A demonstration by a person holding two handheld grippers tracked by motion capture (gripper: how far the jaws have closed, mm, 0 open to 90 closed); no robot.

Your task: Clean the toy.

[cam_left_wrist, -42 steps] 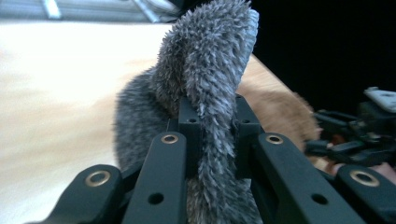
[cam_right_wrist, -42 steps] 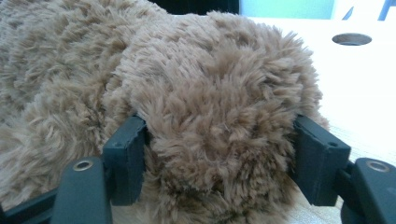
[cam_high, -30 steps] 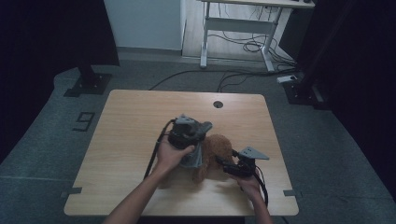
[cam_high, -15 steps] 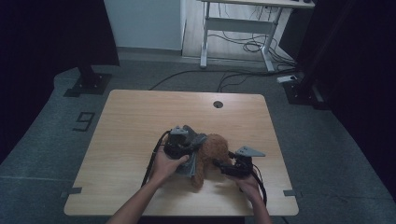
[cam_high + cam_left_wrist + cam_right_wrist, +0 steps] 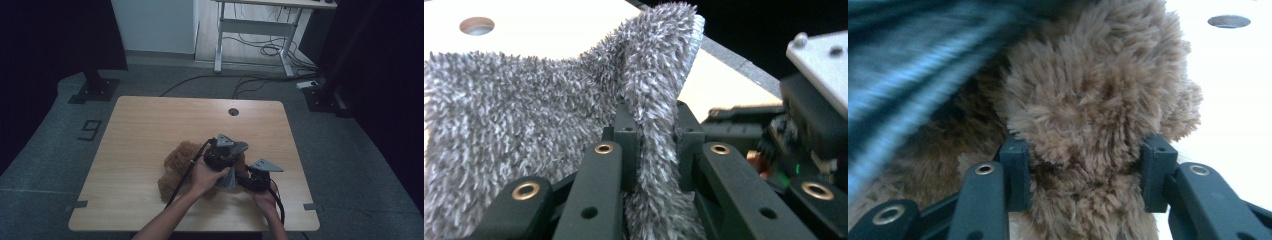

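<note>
Roughly at lower centre of the high view, on the wooden table [image 5: 150,130], lies a brown plush toy [image 5: 177,162], with both hands gathered over its right end. Starting from the left of that frame, the toy's body sprawls toward the table's near edge, and a black cable [image 5: 187,172] trails across it down to the left gripper [image 5: 226,170].

That left gripper sits just right of the plush bulk, and in the left gripper view its jaws are pressed tight on a standing fold of grey fuzzy cloth [image 5: 651,100], which rises up the middle of the frame between them. The rest of the cloth spreads over the left half of that frame, with the table's round hole [image 5: 476,25] at upper left.

Further right, the right gripper [image 5: 252,180] crouches near the table's near edge. Its jaws have just been closing, and in the right gripper view they flank a rounded lump of the toy [image 5: 1088,100] at the frame's centre; the pads touch the fur on both sides, pinching it lightly.

The risk, as I judge it, lies in that light pinch: pile compresses, so the pads may hold only fur and slide off once the cloth is pulled. A hard tug by the left gripper could also drag the whole toy toward the near edge, or strip the thin fold from its jaws.
</note>
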